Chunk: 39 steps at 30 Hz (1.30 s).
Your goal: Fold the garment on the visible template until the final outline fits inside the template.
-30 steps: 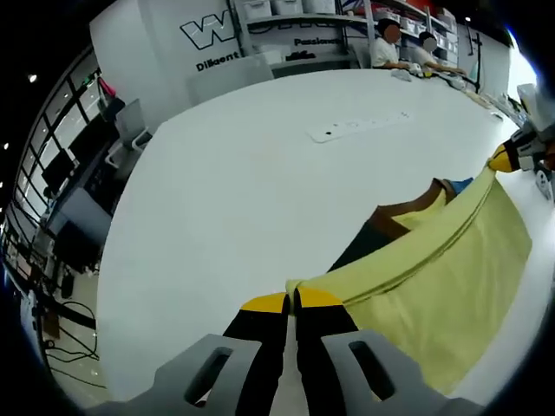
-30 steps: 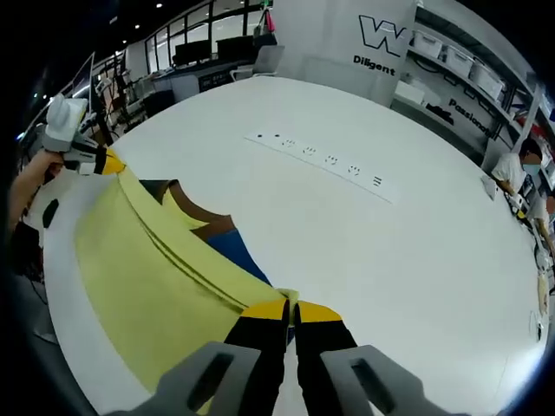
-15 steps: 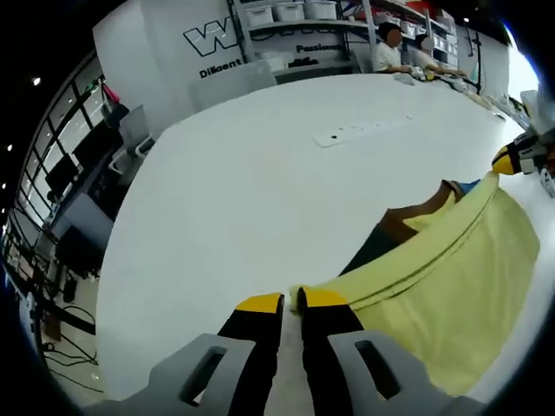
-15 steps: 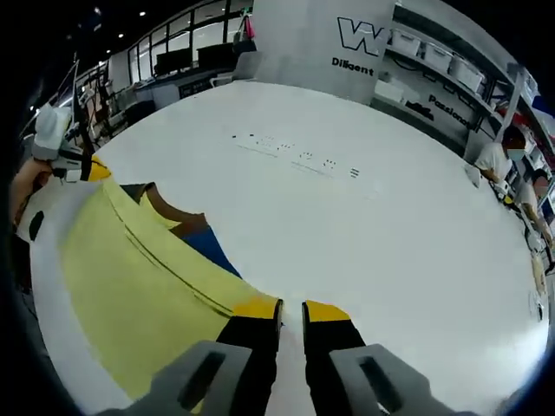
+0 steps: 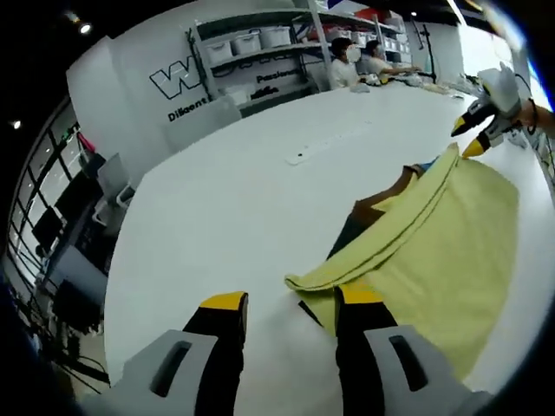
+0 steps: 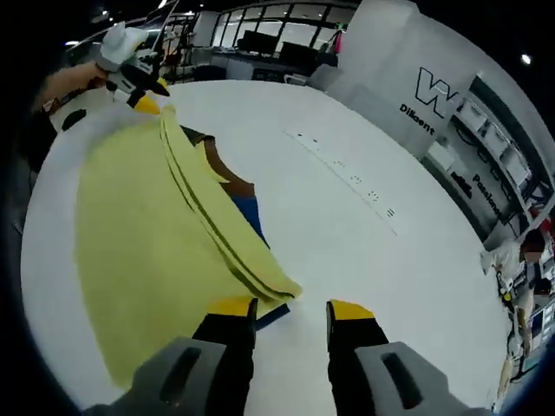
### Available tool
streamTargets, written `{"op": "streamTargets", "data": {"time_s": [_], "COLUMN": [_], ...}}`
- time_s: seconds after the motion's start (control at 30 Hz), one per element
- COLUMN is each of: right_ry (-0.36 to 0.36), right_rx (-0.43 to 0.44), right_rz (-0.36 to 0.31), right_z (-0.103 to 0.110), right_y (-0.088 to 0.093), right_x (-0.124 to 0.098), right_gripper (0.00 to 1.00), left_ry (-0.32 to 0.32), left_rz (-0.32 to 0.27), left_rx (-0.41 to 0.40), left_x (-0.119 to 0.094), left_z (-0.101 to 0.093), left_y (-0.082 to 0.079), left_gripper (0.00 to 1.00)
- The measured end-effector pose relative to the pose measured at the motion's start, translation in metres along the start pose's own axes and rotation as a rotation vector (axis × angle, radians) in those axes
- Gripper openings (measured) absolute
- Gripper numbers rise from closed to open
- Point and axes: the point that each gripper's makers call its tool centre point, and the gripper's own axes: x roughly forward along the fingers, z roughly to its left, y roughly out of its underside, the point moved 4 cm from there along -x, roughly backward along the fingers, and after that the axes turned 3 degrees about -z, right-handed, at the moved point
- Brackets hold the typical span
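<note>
Now both grippers are gaping wide — the left gripper (image 5: 282, 305) and right gripper (image 6: 291, 309) have let go, and the yellow garment (image 6: 147, 217) is lying folded on the white table (image 5: 234, 199), its corners dropped.

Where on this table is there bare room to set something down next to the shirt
Free: the wide white tabletop between the yellow garment's folded edge and the flush socket strip, and beyond that strip. Crowded: the garment side, where the template peeks out.
</note>
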Motion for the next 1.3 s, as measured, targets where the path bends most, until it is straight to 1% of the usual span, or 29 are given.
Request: {"op": "streamTargets", "data": {"time_s": [0.03, 0.07, 0.1, 0.17, 0.23, 0.27, 0.33, 0.37, 0.4, 0.5, 0.53, 0.57, 0.6, 0.63, 0.67, 0.73, 0.8, 0.83, 0.87, 0.9, 0.93, 0.97, 1.03, 1.13, 1.2, 1.23, 1.3], "right_ry": [0.000, -0.002, 0.000, -0.002, -0.007, -0.009, 0.003, 0.019, 0.031, 0.039, 0.053, 0.079, 0.104, 0.112, 0.121, 0.132, 0.116, 0.100, 0.098, 0.096, 0.101, 0.102, 0.099, 0.048, 0.033, 0.028, 0.027], "right_rx": [-0.001, -0.005, -0.011, -0.024, -0.033, -0.031, -0.014, 0.026, 0.053, 0.062, 0.081, 0.157, 0.188, 0.193, 0.190, 0.199, 0.257, 0.305, 0.313, 0.349, 0.357, 0.359, 0.377, 0.490, 0.527, 0.532, 0.534], "right_rz": [0.001, 0.005, 0.007, -0.007, -0.024, -0.023, -0.014, -0.018, -0.019, -0.021, -0.027, -0.023, -0.011, -0.009, -0.010, -0.003, -0.026, -0.049, -0.050, -0.041, -0.027, -0.023, -0.031, -0.083, -0.090, -0.088, -0.086], "right_z": [0.000, -0.001, -0.001, -0.001, -0.001, -0.001, -0.006, -0.010, -0.013, -0.016, -0.020, -0.026, -0.031, -0.032, -0.035, -0.038, -0.035, -0.034, -0.033, -0.033, -0.033, -0.033, -0.030, -0.017, -0.011, -0.009, -0.004], "right_y": [0.000, 0.000, -0.001, -0.003, -0.006, -0.006, -0.005, -0.006, -0.005, -0.005, -0.006, -0.003, -0.001, 0.000, 0.000, 0.002, -0.001, -0.003, -0.003, -0.002, 0.000, 0.000, 0.000, -0.007, -0.008, -0.007, -0.006], "right_x": [0.001, 0.004, 0.006, 0.009, 0.012, 0.014, 0.018, 0.021, 0.022, 0.023, 0.024, 0.026, 0.026, 0.026, 0.026, 0.023, 0.020, 0.018, 0.017, 0.015, 0.012, 0.011, 0.007, -0.002, -0.007, -0.011, -0.015], "right_gripper": [0.26, 0.26, 0.25, 0.24, 0.23, 0.23, 0.23, 0.22, 0.21, 0.22, 0.23, 0.24, 0.23, 0.21, 0.19, 0.19, 0.22, 0.24, 0.26, 0.28, 0.29, 0.30, 0.31, 0.34, 0.38, 0.39, 0.39], "left_ry": [0.000, -0.022, -0.029, -0.042, -0.025, -0.024, -0.019, -0.038, -0.050, -0.054, -0.077, -0.133, -0.145, -0.146, -0.145, -0.134, -0.134, -0.135, -0.135, -0.136, -0.137, -0.140, -0.133, -0.123, -0.116, -0.104, -0.099], "left_rz": [0.010, 0.016, 0.017, 0.027, 0.000, -0.008, -0.003, 0.009, 0.009, 0.001, -0.002, 0.032, 0.028, 0.035, 0.037, 0.029, 0.025, 0.027, 0.026, 0.027, 0.029, 0.011, 0.012, 0.004, 0.003, 0.004, 0.015], "left_rx": [0.005, 0.005, 0.018, 0.033, 0.053, 0.047, 0.013, -0.025, -0.043, -0.059, -0.093, -0.171, -0.198, -0.213, -0.256, -0.270, -0.254, -0.257, -0.262, -0.301, -0.333, -0.349, -0.367, -0.375, -0.386, -0.391, -0.399], "left_x": [0.001, 0.003, 0.004, 0.008, 0.012, 0.015, 0.022, 0.026, 0.028, 0.031, 0.032, 0.037, 0.038, 0.038, 0.038, 0.036, 0.033, 0.031, 0.029, 0.027, 0.025, 0.023, 0.020, 0.013, 0.007, 0.006, 0.000], "left_z": [-0.001, 0.001, 0.002, 0.003, 0.002, 0.002, 0.003, 0.005, 0.008, 0.010, 0.012, 0.022, 0.025, 0.025, 0.026, 0.027, 0.026, 0.027, 0.027, 0.028, 0.028, 0.029, 0.028, 0.023, 0.019, 0.017, 0.013], "left_y": [0.002, 0.005, 0.005, 0.007, 0.002, 0.000, -0.002, -0.003, -0.003, -0.005, -0.005, 0.000, 0.001, 0.002, 0.003, 0.002, 0.002, 0.002, 0.001, 0.001, 0.000, -0.002, -0.004, -0.010, -0.011, -0.012, -0.010], "left_gripper": [0.45, 0.46, 0.46, 0.43, 0.42, 0.42, 0.42, 0.42, 0.42, 0.38, 0.38, 0.37, 0.37, 0.36, 0.35, 0.34, 0.35, 0.35, 0.37, 0.39, 0.43, 0.45, 0.45, 0.48, 0.53, 0.54, 0.56]}}
